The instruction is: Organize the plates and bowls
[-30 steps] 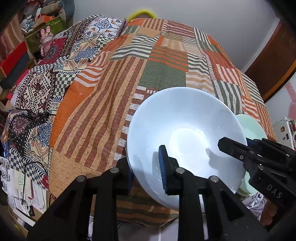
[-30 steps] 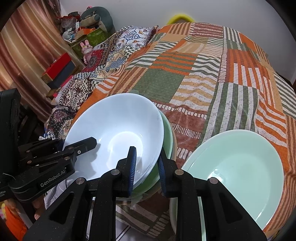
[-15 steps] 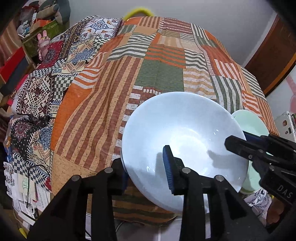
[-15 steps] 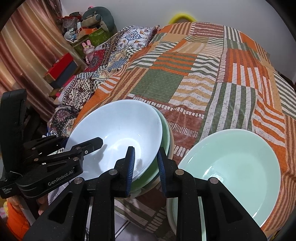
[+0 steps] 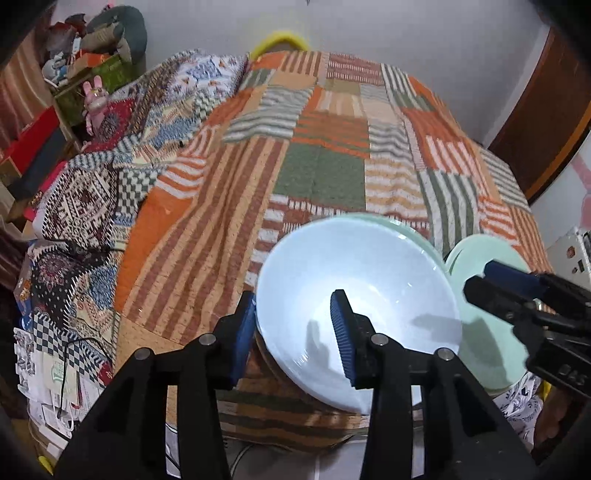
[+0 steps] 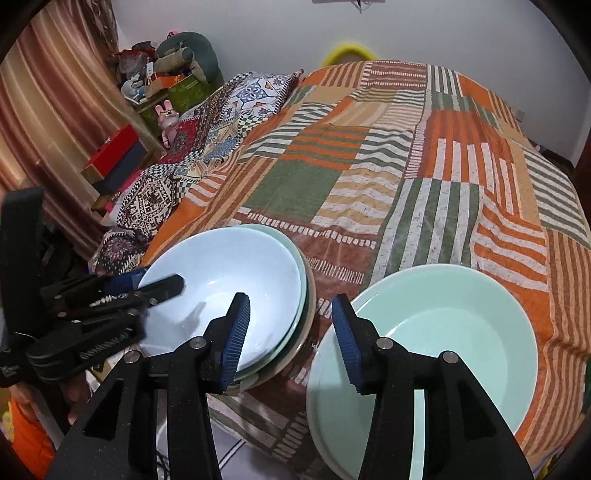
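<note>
Left gripper (image 5: 293, 328): wide apart, fingers straddling the near rim of the white bowl (image 5: 362, 295), one outside, one inside; whether the pads touch it is unclear.
Right gripper (image 6: 290, 338): spread wide, holding nothing, above the gap between stack and green plate (image 6: 436, 350).
White bowl: nested atop a green dish (image 6: 302, 280) at the bed's near edge.
Green plate: just right of the stack.
Surface: patchwork quilt (image 6: 406, 166) on a bed.
Room: curtain (image 6: 48, 122) and cluttered shelf (image 6: 147, 92) on the left, white wall (image 6: 443, 33) behind.
</note>
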The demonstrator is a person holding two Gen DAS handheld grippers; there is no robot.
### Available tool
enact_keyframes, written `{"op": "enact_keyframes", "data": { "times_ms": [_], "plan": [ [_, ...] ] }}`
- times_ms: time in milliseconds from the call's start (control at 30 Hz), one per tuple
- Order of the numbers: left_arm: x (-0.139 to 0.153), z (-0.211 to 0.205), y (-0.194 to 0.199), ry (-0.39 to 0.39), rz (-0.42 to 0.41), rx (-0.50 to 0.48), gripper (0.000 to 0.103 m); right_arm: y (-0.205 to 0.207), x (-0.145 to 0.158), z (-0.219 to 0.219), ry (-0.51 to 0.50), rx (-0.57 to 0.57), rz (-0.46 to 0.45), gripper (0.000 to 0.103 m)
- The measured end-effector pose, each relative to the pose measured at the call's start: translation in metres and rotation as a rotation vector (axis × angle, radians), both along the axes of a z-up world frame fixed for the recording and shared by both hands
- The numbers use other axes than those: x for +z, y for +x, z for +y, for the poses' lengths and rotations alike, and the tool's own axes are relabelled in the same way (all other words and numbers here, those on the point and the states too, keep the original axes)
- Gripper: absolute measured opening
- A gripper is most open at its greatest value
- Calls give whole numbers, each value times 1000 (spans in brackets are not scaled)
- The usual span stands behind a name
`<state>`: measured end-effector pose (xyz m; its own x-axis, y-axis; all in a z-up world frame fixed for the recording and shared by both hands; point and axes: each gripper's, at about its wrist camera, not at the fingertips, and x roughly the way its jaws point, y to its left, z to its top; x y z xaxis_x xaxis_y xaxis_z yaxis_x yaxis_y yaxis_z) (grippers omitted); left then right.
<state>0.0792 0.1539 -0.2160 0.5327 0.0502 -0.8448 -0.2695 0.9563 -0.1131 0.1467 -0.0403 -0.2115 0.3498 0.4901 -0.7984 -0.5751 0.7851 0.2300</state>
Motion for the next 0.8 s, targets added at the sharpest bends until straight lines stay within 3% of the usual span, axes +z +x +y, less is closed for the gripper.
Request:
{"op": "enact_keyframes", "data": {
  "times_ms": [133,233,467,800],
  "plan": [
    [15,4,-11,19,-66,5,55,1,-3,-2,9,-4,17,43],
    [11,10,-14,24,-61,10,55,2,-6,-2,13,-5,35,43],
    [-22,22,-12,-64,10,15,55,3,-20,6,-4,4,75,43],
    [-46,25,-5,-186,34,-17,55,11,-39,18,0,16,150,43]
  ]
}}
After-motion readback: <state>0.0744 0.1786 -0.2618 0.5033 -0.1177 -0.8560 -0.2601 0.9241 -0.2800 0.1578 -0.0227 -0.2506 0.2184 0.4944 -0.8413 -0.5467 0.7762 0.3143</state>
